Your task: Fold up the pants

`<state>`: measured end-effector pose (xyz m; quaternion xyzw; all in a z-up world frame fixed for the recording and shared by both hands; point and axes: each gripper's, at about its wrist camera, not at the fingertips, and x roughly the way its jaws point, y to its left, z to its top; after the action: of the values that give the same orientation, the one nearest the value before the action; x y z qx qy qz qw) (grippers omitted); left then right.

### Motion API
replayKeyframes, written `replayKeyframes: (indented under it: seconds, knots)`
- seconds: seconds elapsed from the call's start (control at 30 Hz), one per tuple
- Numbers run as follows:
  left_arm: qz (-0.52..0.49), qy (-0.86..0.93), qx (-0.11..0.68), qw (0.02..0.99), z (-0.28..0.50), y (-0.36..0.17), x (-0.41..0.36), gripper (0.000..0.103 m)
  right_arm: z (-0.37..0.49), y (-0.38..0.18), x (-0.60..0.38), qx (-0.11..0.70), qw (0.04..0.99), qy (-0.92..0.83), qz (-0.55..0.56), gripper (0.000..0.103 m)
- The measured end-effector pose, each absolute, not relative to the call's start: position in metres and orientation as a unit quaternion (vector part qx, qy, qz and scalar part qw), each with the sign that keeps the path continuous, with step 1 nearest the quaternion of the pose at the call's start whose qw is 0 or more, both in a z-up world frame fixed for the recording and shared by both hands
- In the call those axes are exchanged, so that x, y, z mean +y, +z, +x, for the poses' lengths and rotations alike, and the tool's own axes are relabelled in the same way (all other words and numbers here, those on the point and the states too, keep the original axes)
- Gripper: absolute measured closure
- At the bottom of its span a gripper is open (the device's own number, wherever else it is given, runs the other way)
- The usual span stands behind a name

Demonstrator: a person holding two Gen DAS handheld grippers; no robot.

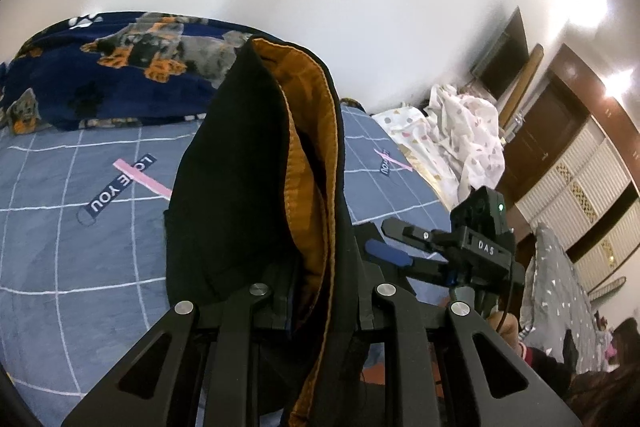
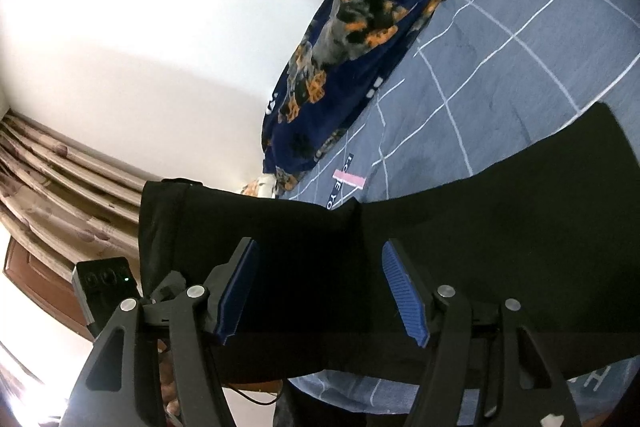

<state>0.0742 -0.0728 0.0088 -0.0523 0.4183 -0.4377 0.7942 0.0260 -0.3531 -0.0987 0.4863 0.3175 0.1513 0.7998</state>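
The pants (image 1: 240, 187) are black with an orange-brown lining. In the left wrist view my left gripper (image 1: 316, 303) is shut on a bunched edge of them and holds it raised above the bed, lining showing. My right gripper shows there at the right (image 1: 400, 247), open. In the right wrist view my right gripper (image 2: 320, 291) is open, its blue pads (image 2: 404, 295) wide apart, with a flat stretch of the black pants (image 2: 480, 227) lying between and beyond them on the bed. The left gripper's body (image 2: 106, 287) shows at the left.
The bed has a blue-grey grid sheet (image 1: 60, 227) with "LOVE YOU" labels. A navy dog-print blanket (image 1: 120, 75) lies bunched along the wall. A white patterned quilt (image 1: 460, 139) lies at the bed's far end. Wardrobe doors (image 1: 580, 179) and curtains (image 2: 52, 179) stand nearby.
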Motion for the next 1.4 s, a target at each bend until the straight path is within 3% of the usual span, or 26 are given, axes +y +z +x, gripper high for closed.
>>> replayKeyframes:
  seconds: [1.0,1.4]
  knots:
    - [-0.011,-0.474,0.461,0.750,0.058,-0.021,-0.164,0.083,0.020,-0.105,-0.387,0.321,0.775,0.163,0.519,0.038]
    - [0.008,-0.488,0.483,0.727,0.055,-0.042,-0.209,0.083,0.011,-0.118,-0.409,0.302,0.747,0.162,0.569,0.032]
